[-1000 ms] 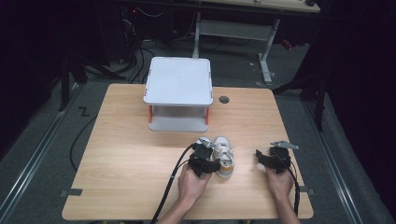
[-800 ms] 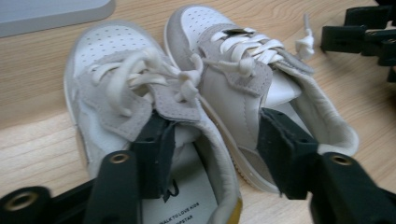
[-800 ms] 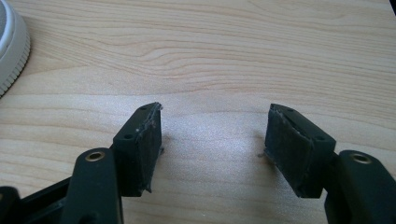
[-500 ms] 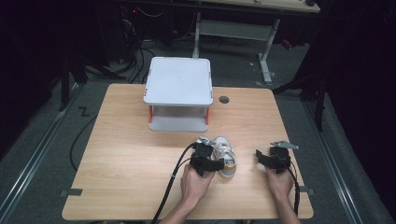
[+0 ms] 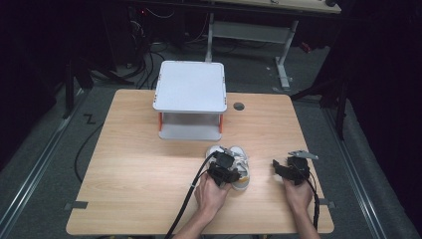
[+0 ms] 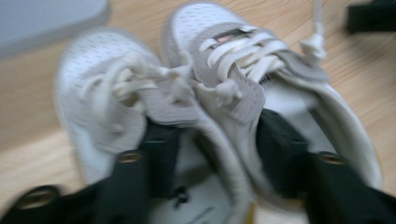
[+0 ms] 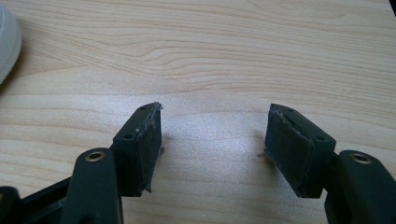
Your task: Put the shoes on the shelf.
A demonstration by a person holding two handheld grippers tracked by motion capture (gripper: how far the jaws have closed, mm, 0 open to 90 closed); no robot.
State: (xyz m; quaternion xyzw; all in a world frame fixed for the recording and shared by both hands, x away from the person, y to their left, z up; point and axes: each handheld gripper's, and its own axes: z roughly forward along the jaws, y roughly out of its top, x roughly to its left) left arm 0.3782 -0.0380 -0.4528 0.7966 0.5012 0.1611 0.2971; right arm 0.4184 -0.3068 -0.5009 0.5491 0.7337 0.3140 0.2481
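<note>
Two small white shoes (image 5: 241, 167) with white laces lie side by side on the wooden table (image 5: 134, 164), toes pointing away from me. In the left gripper view the left shoe (image 6: 100, 93) and the right shoe (image 6: 243, 60) touch along their inner sides. My left gripper (image 6: 217, 154) has one jaw down in each shoe's opening. Its jaws have just been closing, and they now squeeze the two inner walls together. My right gripper (image 7: 212, 140) stands open low over bare wood, right of the shoes (image 5: 278, 167), with nothing between its pads.
A white two-level stand (image 5: 190, 85) with orange posts sits at the back middle of the table. A round cable hole (image 5: 239, 106) lies to its right. The rim of one shoe (image 7: 7, 42) shows at the left edge of the right gripper view.
My left gripper has edged slightly right over the shoes and covers more of them. The shoes and the right gripper have stayed put.
</note>
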